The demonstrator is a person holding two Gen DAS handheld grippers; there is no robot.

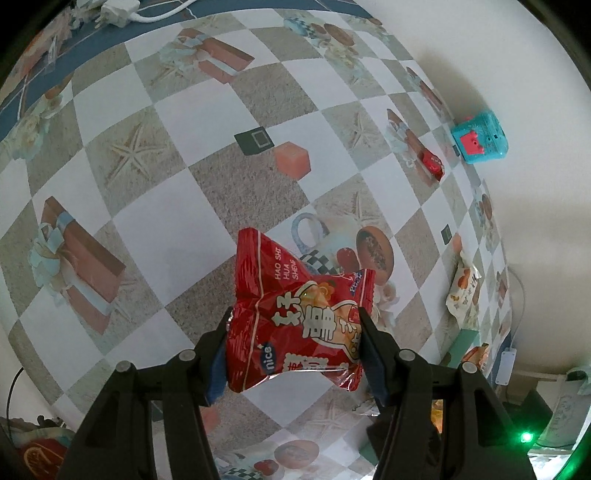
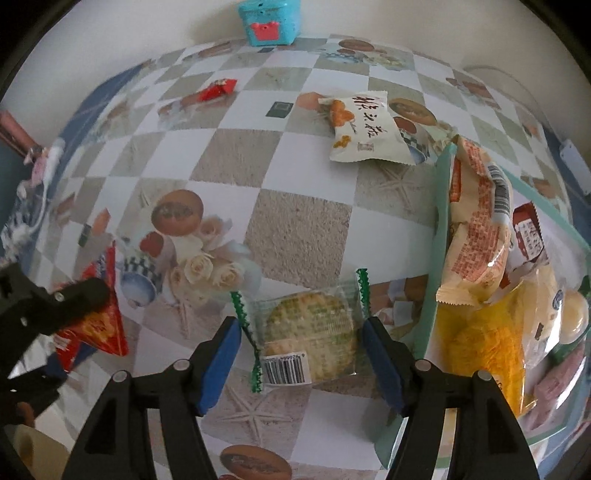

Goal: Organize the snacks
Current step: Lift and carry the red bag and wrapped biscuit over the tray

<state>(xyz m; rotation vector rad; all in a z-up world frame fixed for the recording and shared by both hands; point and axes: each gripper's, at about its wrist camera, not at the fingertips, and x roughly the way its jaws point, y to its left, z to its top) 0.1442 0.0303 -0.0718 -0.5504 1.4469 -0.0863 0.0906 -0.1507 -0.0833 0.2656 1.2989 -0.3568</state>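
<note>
My left gripper (image 1: 295, 317) is shut on a red snack packet (image 1: 291, 295) and holds it above the checkered tablecloth (image 1: 207, 192). The right wrist view shows the same packet (image 2: 105, 325) at the left edge, in that gripper's black fingers (image 2: 74, 295). My right gripper (image 2: 302, 326) points down at the table and stands open. A clear-wrapped round biscuit (image 2: 314, 332) with green crimped ends lies between its blue pads (image 2: 225, 354), and the pads do not press on it.
A teal container (image 2: 441, 221) at the right holds several snack packets. A white packet (image 2: 365, 129) and a small red packet (image 2: 218, 90) lie farther back on the cloth. A blue toy box (image 2: 267, 22) stands against the wall.
</note>
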